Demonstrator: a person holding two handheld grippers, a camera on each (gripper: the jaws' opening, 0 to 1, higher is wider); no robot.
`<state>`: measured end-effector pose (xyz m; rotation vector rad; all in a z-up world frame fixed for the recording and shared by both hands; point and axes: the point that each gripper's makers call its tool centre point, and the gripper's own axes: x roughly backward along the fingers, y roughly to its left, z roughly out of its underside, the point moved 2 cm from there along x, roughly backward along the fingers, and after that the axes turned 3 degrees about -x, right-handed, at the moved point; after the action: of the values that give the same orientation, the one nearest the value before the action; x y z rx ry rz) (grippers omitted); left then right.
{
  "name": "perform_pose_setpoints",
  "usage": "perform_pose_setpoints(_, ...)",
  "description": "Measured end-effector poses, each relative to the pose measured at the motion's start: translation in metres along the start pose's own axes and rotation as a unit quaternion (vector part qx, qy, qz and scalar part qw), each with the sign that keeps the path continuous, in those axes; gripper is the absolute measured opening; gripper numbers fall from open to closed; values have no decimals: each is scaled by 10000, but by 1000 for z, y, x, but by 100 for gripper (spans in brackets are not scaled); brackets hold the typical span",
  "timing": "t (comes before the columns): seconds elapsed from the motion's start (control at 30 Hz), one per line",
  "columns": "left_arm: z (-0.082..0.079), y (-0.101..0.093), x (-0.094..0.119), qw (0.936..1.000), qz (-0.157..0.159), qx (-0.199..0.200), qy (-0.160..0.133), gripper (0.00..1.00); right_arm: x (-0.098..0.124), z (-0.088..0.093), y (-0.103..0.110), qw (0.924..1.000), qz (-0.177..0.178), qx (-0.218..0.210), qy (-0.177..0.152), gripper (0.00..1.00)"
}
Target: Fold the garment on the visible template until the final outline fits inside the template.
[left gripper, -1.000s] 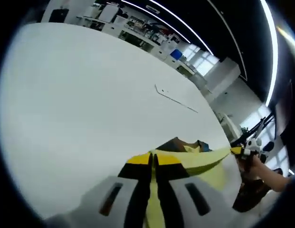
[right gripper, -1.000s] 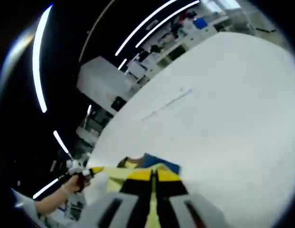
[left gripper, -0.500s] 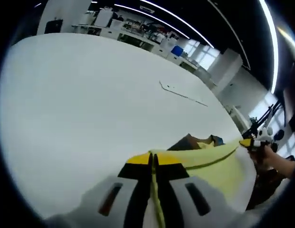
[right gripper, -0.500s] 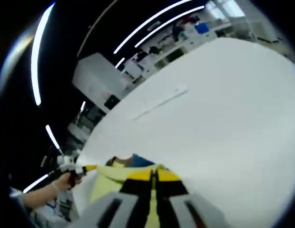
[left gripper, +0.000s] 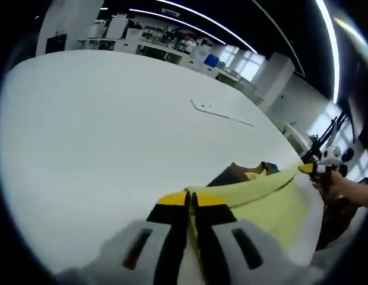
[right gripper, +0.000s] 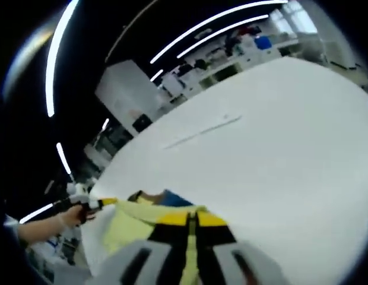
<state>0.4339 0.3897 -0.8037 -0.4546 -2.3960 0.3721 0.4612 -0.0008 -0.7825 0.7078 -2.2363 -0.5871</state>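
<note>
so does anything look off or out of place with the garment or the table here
Nothing looks damaged or spilled. The yellow garment hangs stretched between the left gripper and the right gripper, both shut on its edge. It is well short of the thin template line on the white table.

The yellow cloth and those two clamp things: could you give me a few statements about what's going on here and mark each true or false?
1. Both grippers are shut on the yellow garment. True: the left gripper and right gripper each pinch its edge.
2. The garment lies flat and neatly folded. False: it hangs stretched between the two grippers.
3. The table is white. True.
4. A thin line marking lies on the table beyond the garment. True.
5. The garment is all one colour. False: brown and blue parts show at its far edge.
</note>
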Motion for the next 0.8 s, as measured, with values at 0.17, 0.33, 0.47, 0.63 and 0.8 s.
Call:
perform_pose_setpoints(0.17,1,-12,5,9989,236,-413,39,16,5,-1,1,9996,-20,266,17,13)
perform_pose_setpoints(0.33,3,-18,13,9969,429,-653,21,33,8,8,6,9977,-60,669,85,31)
perform_pose_setpoints(0.47,6,-25,18,9946,523,-901,-2,49,8,10,7,9939,-66,1094,148,47)
perform_pose_setpoints(0.63,12,-38,21,9882,950,-1204,-50,76,8,21,10,9864,6,1621,264,71)
perform_pose_setpoints(0.8,21,-55,23,9839,1202,-1326,1,85,9,37,19,9807,-114,1900,443,76)
